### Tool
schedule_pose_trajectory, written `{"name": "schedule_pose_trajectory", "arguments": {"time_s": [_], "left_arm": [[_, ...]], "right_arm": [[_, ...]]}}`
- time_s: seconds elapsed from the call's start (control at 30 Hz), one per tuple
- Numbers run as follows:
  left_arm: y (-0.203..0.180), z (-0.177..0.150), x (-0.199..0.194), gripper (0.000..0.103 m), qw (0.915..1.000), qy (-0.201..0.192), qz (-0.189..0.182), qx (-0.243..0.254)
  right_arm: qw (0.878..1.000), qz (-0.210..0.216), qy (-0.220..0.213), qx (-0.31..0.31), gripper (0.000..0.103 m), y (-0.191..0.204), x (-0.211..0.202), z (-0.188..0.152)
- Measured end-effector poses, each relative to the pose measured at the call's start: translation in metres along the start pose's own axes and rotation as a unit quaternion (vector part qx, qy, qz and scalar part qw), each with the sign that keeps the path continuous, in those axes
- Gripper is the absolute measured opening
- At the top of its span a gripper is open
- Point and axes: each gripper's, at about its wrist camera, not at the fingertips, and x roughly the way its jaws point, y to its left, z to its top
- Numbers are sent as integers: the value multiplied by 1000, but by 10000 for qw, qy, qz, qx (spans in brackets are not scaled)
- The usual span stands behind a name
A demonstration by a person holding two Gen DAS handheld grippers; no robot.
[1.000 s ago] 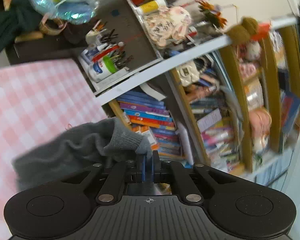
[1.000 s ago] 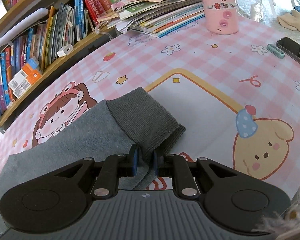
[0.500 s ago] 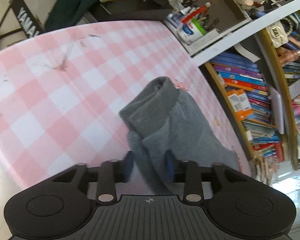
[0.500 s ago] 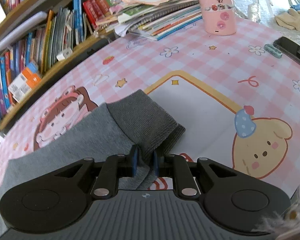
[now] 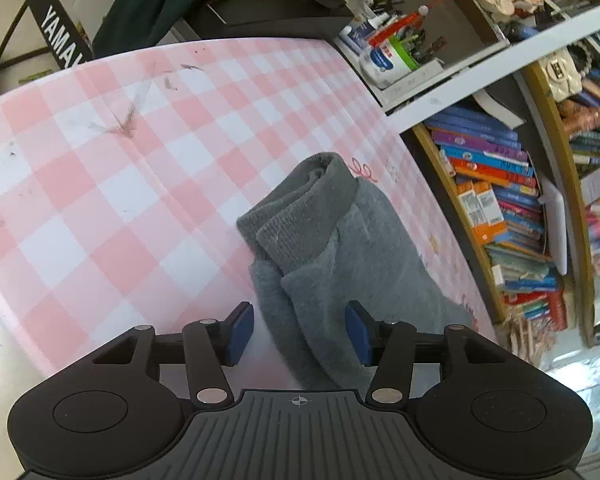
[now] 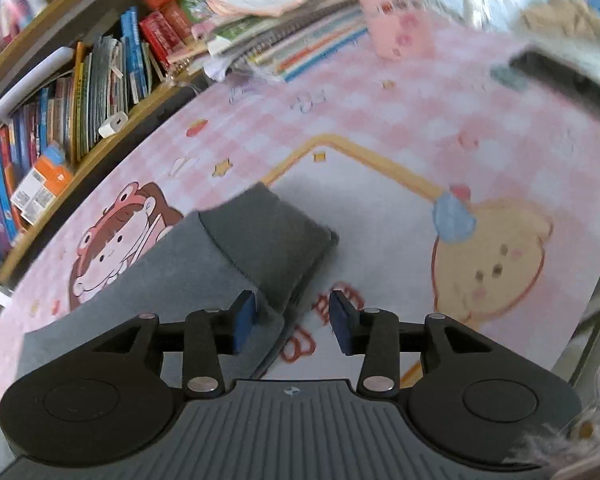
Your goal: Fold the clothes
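Both grippers agape over grey garment (image 5: 332,248); "YAMA" lettering (image 5: 62,42) visible.

The folded cloth (image 5: 332,248) lies on the table (image 5: 112,184) — one end sits between the left gripper's (image 5: 299,330) fingers. Bookshelves (image 5: 512,216) stand right of it, and a book pile (image 6: 276,36) lies behind — far across the table

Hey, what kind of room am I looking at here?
Probably a child's bedroom or study at home: crammed bookshelves, a cartoon-printed pink checked table cover, a stack of workbooks, and a grey garment lying on the table.
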Motion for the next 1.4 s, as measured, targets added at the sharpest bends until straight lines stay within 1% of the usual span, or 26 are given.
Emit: {"name": "schedule_pose_trajectory", "arguments": {"time_s": [0.1,0.13,0.17,0.23,0.27,0.3,0.37,0.4,0.43,0.47,0.5,0.57,0.6,0.7,0.8,0.83,0.93,1.03,1.07,1.1,1.13,1.17,1.27,1.3,1.37,1.4], "left_arm": [[-2,5,6,50,9998,-37,-1,-170],[-4,6,8,50,9998,-52,32,-172],[-7,7,11,46,9998,-58,65,-162],[-11,10,18,41,9998,-55,128,-148],[-12,12,22,28,9997,-32,160,-189],[-10,15,27,17,9994,34,171,-299],[-11,21,32,11,9987,140,119,-471],[-20,24,27,9,9995,59,34,-307],[-34,25,18,9,9998,-117,-149,78],[-51,24,4,9,9968,-344,-410,592],[-67,23,-9,9,9908,-549,-683,1036],[-79,22,-28,9,9815,-826,-1083,1343],[-74,22,-29,9,9829,-847,-1057,1251],[-37,27,-12,9,9951,-663,-492,542],[-6,22,7,9,9991,-401,41,91],[0,20,9,9,9992,-385,90,46],[1,19,10,11,9992,-385,59,64],[3,19,11,15,9994,-331,101,11],[2,18,12,18,9995,-307,121,-9],[3,18,14,24,9995,-273,153,-32],[4,17,15,26,9995,-250,163,-46],[4,15,16,28,9996,-241,149,-52],[3,14,16,30,9996,-239,133,-35],[3,14,16,30,9996,-237,124,-32],[4,13,17,30,9996,-242,104,-46],[4,13,17,30,9996,-249,93,-58]], "right_arm": [[9996,82,51,261,39,-1,5,-1],[9995,95,80,278,32,1,7,-1],[9995,94,128,260,26,4,8,0],[9996,70,198,185,20,9,11,1],[9997,35,203,100,17,13,11,0],[9998,17,196,36,17,15,11,-1],[9999,2,161,-53,16,18,9,-5],[9999,0,147,-65,16,19,8,-7],[9999,14,144,-63,15,20,6,-8],[9998,50,154,-63,15,20,5,-10],[9998,94,170,-66,15,19,5,-12],[9996,167,209,-90,15,20,4,-16],[9996,173,210,-127,15,21,3,-17],[9994,141,173,-275,15,27,2,-22],[9992,159,186,-326,15,27,3,-23],[9991,144,188,-349,15,28,3,-23],[9989,78,176,-429,16,30,4,-23],[9987,25,154,-476,17,32,4,-23],[9987,8,147,-491,18,32,5,-24],[9987,-17,142,-498,19,33,5,-24],[9986,-48,138,-501,23,33,5,-24],[9986,-82,122,-507,24,34,5,-24],[9984,-234,-17,-516,40,35,0,-24],[9979,-350,-109,-529,42,36,-3,-23],[9956,-665,-328,-574,53,39,-10,-24],[9933,-852,-467,-620,55,42,-14,-24]]}}
